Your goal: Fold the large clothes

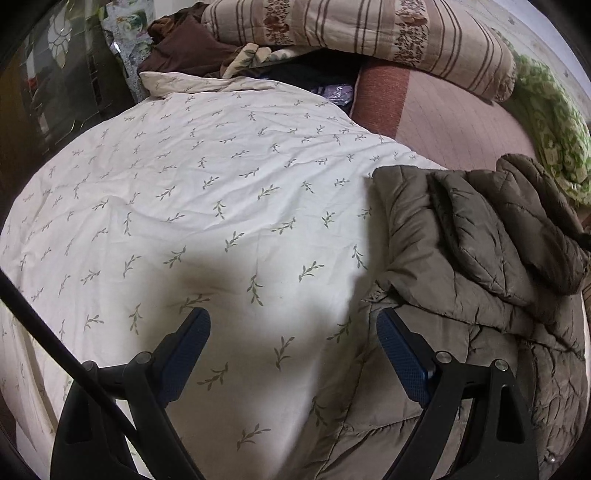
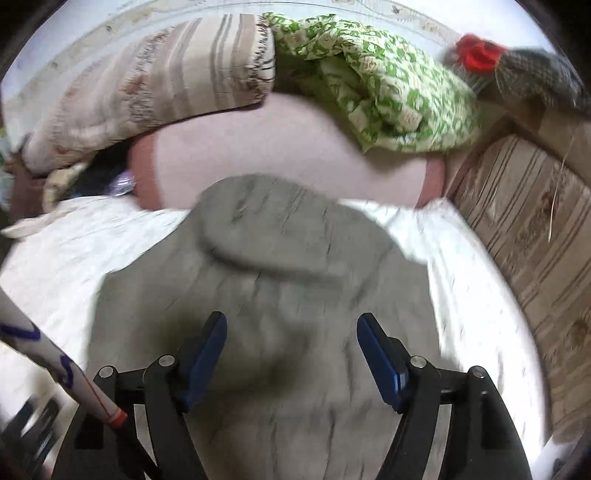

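Note:
A large olive-brown quilted jacket [image 1: 461,258] lies on a white bedsheet with a green sprig print [image 1: 203,203]. In the left wrist view it fills the right side, one sleeve folded over its body. My left gripper [image 1: 293,328] is open and empty above the sheet, just left of the jacket's edge. In the right wrist view, which is blurred, the jacket [image 2: 280,258] lies spread under my right gripper [image 2: 291,332]. That gripper is open and empty above the jacket's middle.
A striped folded quilt [image 1: 369,33] and a green patterned blanket [image 2: 380,81] lie at the far side on a pink mattress cover [image 2: 277,147]. Dark clothes [image 1: 184,48] are piled at the far left. A striped cushion [image 2: 528,221] flanks the right.

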`<action>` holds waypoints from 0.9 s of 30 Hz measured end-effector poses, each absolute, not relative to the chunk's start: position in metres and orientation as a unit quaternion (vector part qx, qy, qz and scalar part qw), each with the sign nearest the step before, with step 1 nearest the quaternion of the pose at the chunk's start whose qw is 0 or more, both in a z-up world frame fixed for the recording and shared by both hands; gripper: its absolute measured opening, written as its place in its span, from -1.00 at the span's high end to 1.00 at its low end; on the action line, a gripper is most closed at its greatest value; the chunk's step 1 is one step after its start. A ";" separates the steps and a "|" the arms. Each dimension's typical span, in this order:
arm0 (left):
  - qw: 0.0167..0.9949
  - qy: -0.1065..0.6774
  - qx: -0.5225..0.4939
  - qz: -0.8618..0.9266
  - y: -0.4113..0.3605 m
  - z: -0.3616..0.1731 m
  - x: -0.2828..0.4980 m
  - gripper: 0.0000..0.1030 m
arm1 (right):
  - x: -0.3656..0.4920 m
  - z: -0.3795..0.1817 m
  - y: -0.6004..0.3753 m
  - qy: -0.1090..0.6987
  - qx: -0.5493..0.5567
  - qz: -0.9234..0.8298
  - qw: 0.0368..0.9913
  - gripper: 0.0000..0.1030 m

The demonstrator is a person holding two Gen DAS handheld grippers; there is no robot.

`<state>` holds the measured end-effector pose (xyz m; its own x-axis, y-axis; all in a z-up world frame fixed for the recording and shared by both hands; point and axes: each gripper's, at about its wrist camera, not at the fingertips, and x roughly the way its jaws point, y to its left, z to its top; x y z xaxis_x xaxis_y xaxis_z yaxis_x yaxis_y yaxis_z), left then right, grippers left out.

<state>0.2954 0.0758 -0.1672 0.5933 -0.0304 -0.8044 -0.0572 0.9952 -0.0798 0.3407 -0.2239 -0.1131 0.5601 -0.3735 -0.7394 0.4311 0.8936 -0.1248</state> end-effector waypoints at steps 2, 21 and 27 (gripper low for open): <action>0.889 0.455 -0.046 0.005 0.074 -0.170 0.297 -0.76 | 0.361 -0.141 -0.235 0.442 0.068 -0.240 0.862 -0.45; 0.888 0.457 -0.054 -0.003 0.076 -0.168 0.292 -0.76 | 0.260 -0.123 -0.209 0.441 0.100 -0.164 0.877 0.11; 0.888 0.458 -0.053 -0.004 0.075 -0.168 0.293 -0.76 | 0.316 -0.112 -0.191 0.403 0.127 -0.152 0.893 0.11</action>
<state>0.2930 0.0752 -0.1684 0.5813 -0.0556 -0.8118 -0.0418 0.9943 -0.0980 0.3161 -0.1910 -0.1117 0.6286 -0.1687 -0.7592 0.3743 0.9213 0.1052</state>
